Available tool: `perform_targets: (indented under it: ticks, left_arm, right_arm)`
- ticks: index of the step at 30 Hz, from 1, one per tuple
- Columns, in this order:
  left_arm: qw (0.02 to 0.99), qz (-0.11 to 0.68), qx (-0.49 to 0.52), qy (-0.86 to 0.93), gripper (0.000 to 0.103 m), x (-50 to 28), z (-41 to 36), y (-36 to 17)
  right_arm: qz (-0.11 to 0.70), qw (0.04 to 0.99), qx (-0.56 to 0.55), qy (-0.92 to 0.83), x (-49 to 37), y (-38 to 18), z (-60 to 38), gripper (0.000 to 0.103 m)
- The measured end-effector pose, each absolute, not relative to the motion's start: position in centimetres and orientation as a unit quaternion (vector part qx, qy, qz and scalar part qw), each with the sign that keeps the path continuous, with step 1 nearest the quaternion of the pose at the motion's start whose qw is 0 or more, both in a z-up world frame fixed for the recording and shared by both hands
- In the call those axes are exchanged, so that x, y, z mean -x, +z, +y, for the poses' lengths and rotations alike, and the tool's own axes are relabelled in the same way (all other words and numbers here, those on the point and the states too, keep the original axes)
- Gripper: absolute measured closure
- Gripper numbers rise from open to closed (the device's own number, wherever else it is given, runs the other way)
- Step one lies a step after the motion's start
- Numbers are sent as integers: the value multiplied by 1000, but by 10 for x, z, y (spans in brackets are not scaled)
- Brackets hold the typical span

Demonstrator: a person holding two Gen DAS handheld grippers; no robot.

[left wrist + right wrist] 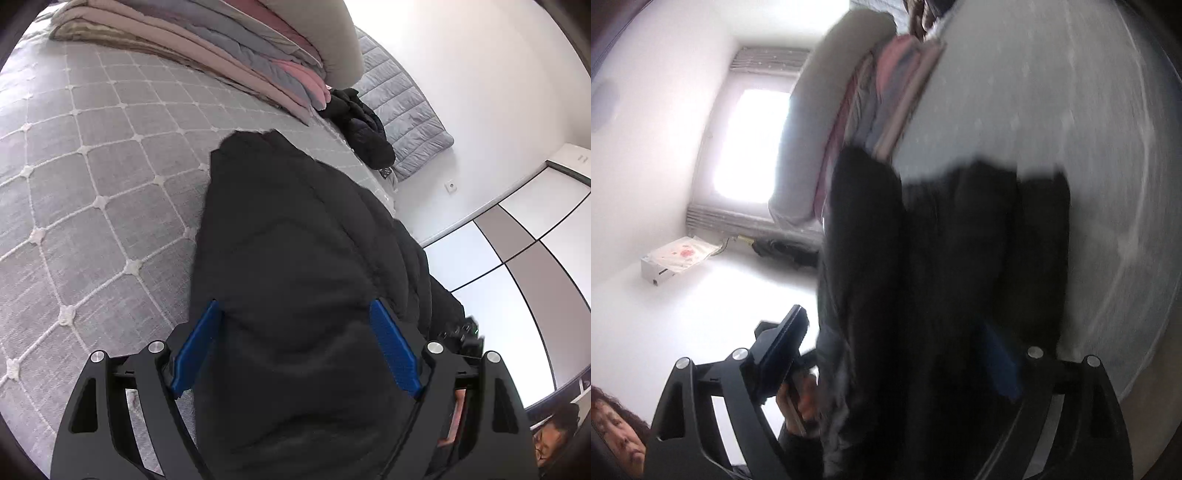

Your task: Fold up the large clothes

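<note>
A large black padded garment (pixel 295 258) lies lengthwise on the grey quilted bed (pixel 92 184), running from between my left fingers toward the bedding stack. My left gripper (pixel 295 325) stands wide open with its blue pads (pixel 391 343) on either side of the bulky fabric, not pinching it. In the blurred right wrist view the same black garment (pixel 942 277) fills the middle. My right gripper (pixel 897 347) is also open around it, one pad (pixel 783 350) clear on the left, the other partly hidden by cloth.
A stack of folded pink, grey and beige blankets (pixel 221 48) lies along the bed's far side. Another black garment (pixel 362 125) sits beside it near a grey quilt (pixel 406 107). A wardrobe (pixel 517 258) stands on the right. A window (pixel 750 140) and a box (pixel 676 258) show beyond.
</note>
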State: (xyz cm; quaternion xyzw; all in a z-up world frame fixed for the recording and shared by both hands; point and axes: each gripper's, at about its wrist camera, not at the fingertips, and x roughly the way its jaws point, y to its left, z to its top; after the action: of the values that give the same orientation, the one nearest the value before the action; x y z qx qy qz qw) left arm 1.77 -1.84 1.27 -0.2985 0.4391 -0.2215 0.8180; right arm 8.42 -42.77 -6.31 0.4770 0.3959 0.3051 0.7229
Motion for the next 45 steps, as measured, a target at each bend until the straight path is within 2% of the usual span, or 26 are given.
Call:
perform_targets:
  ticks: [4, 7, 10, 13, 18, 19, 20, 21, 22, 24, 27, 29, 32, 36, 40, 42, 44, 45]
  left_arm:
    - [817, 431, 306, -229, 24, -22, -20, 16]
    - [818, 429, 307, -229, 24, -22, -22, 16]
    - [817, 433, 306, -227, 24, -23, -24, 13]
    - [815, 435, 309, -226, 24, -24, -24, 12]
    - [810, 436, 320, -226, 24, -27, -25, 10]
    - [810, 436, 321, -226, 24, -26, -24, 9]
    - [810, 436, 322, -225, 24, -26, -24, 9]
    - [810, 437, 321, -223, 24, -26, -24, 8]
    - [811, 436, 322, -221, 23, -23, -22, 8]
    - [810, 436, 324, -221, 23, -23, -21, 8]
    - [808, 432, 332, -226, 23, -22, -18, 8]
    - [806, 429, 336, -232, 23, -22, -19, 10]
    - [803, 427, 336, -244, 22, -21, -24, 10]
    - [804, 436, 323, -246, 22, -20, -33, 5]
    - [801, 439, 323, -246, 22, -20, -36, 3]
    - [801, 440, 323, -247, 21, -19, -36, 3]
    - [801, 439, 322, -249, 21, -21, -38, 4]
    - [802, 438, 322, -250, 21, -21, -39, 4]
  right_arm:
    - [385, 778, -423, 260, -109, -19, -416, 18]
    - [355, 840, -331, 241, -130, 35, -379, 18]
    - [352, 849, -289, 269, -150, 64, -348, 17]
    - [393, 842, -272, 251, -168, 68, -350, 16]
    - [475, 795, -289, 244, -180, 16, -361, 16]
    - [480, 785, -296, 258, -174, 8, -358, 22]
    - [480, 775, -301, 280, -174, 1, -355, 35]
    - [479, 775, -295, 288, -172, 1, -352, 68]
    - [472, 780, -290, 291, -168, 2, -349, 76]
    - [445, 792, -296, 295, -147, 8, -351, 83]
    - [399, 807, -332, 283, -111, 9, -372, 85]
    - [388, 811, -350, 261, -85, -3, -390, 85]
    - [411, 791, -391, 230, -80, -53, -410, 85]
    - [426, 754, -442, 232, -89, -95, -417, 70]
    - [415, 780, -425, 197, -78, -73, -424, 41]
    - [383, 823, -397, 136, -66, -43, -431, 33]
    - [324, 858, -374, 138, -58, -4, -426, 31]
    - [305, 868, -361, 153, -58, 12, -417, 23]
